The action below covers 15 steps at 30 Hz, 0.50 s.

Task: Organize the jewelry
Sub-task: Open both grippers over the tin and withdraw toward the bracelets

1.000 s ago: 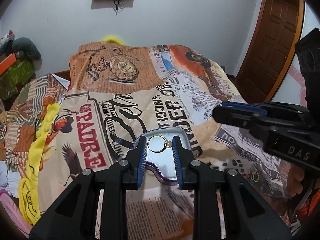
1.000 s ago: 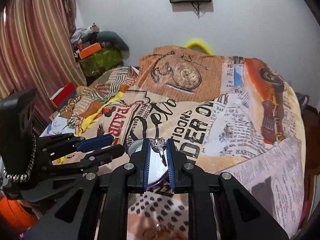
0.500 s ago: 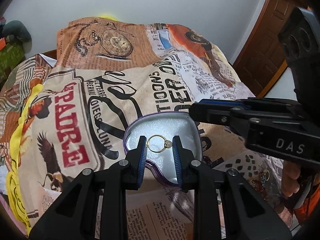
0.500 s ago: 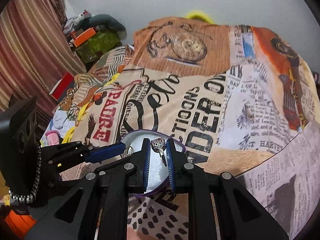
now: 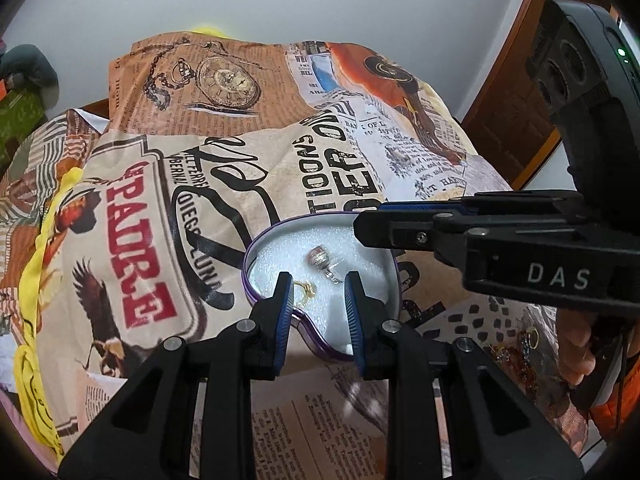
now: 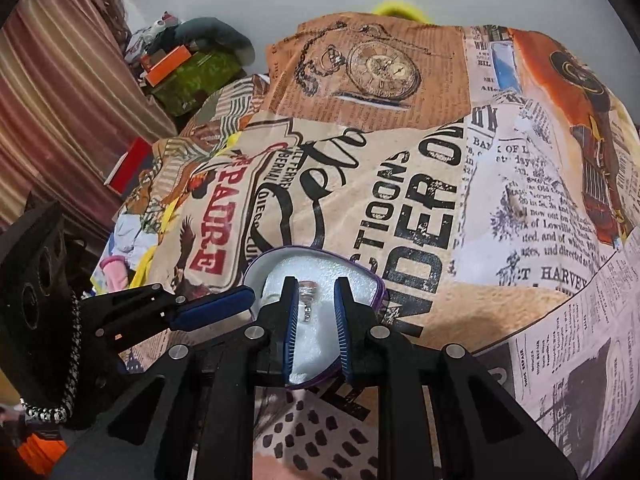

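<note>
Down at lower centre of the left wrist view, the left gripper (image 5: 318,278) hangs over the heart-shaped tin (image 5: 248,256), which sits on the printed bedspread (image 5: 200,160). Its jaws stand apart, and the gold ring (image 5: 305,290) lies low on the white foam (image 5: 280,252) right against the left-hand pad, partly hidden behind it. The other pad is clear of it, so nothing is clamped there: that ring is let go and sits inside the tin. Just above it, near the middle of the foam, the silver ring (image 5: 320,260) lies on its side, stone end toward the upper left, apart from the gold one. From the right edge the right gripper (image 5: 362,226) reaches across the tin's far rim, its tip above the foam and off the silver ring. At far lower right a hand (image 5: 576,344) grips that tool, with a small heap of jewelry (image 5: 516,352) on the bedspread beside it. Over in the right wrist view, the right gripper (image 6: 316,292) points down into the tin (image 6: 376,280). Its jaws have just been opening, and the silver ring (image 6: 306,296) shows close by the left-hand pad with a clear gap to the other: released, not pinched. At left of centre, the left gripper (image 6: 240,300) pokes in over the tin's near-left rim.
</note>
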Available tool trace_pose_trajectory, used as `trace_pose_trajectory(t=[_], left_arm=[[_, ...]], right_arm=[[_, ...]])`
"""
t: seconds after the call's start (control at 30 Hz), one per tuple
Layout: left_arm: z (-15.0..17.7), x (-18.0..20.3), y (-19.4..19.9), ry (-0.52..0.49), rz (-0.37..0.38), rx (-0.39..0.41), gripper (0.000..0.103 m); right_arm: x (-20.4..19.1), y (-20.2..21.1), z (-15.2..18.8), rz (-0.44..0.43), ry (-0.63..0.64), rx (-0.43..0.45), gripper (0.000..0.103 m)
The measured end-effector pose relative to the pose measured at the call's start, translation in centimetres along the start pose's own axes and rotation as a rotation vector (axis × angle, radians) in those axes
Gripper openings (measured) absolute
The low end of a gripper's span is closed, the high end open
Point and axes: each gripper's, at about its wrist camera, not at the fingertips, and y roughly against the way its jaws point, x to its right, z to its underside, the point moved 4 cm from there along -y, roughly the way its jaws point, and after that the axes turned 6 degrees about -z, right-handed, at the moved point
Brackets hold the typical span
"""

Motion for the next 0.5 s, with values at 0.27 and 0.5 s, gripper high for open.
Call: trace_pose_trajectory(t=[0.27,0.5], left_arm=[[0.2,-0.6,2.7,-0.007,-0.066,0.051,0.033],[0.9,-1.0,5.4,-0.001,-0.086,0.068,0.046]], right_arm=[[-1.1,1.6,0.5,0.075,0.060,0.036,0.018],[-2.1,4.3,2.0,0.133,0.114,0.081,0.031]])
